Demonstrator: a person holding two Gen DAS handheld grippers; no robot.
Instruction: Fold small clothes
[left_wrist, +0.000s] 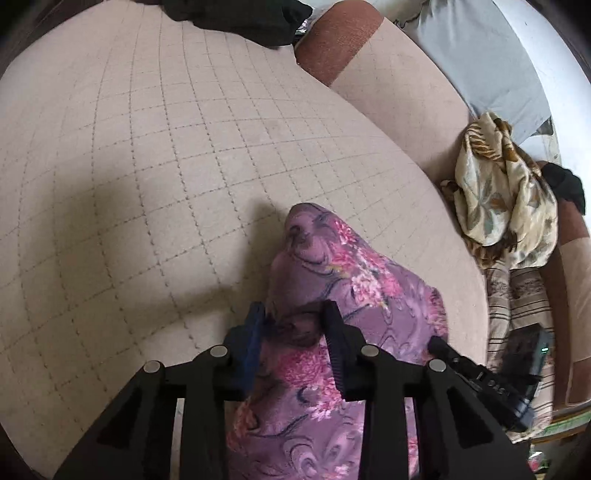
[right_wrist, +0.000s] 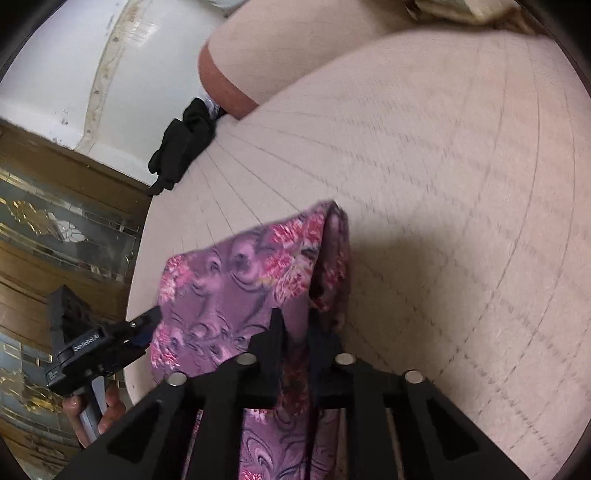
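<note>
Purple floral cloth (left_wrist: 332, 280), a small garment w/ pink blossoms, hangs in the air above a beige quilted cushion (left_wrist: 147, 166), held at two spots along its top edge. Left gripper (left_wrist: 293, 325) is clenched on a bunched fold of the fabric; the cloth spills forward between its jaws and drops down behind them. Right gripper (right_wrist: 295, 325) is also pinched tight on an edge of the same garment (right_wrist: 229, 280), its jaws nearly together w/ a thin strip of cloth between. In the right wrist view the other tool shows at lower left, w/ the person's fingers (right_wrist: 110, 406) around its handle; the background there is motion-blurred.

Both tools point down and forward over the cushion, side by side, near each other, so the fabric droops in loose folds, not spread flat.

Likely step: lifting the piece to lay it out. To do it well, prob. pull the two grips apart so the top edge goes taut, then lower so the free hem lands first, smooth, no creases.

Other items: a cream patterned cloth (left_wrist: 506, 199) heaped at the sofa edge, and dark clothing (right_wrist: 184, 144) at the cushion's far side.
</note>
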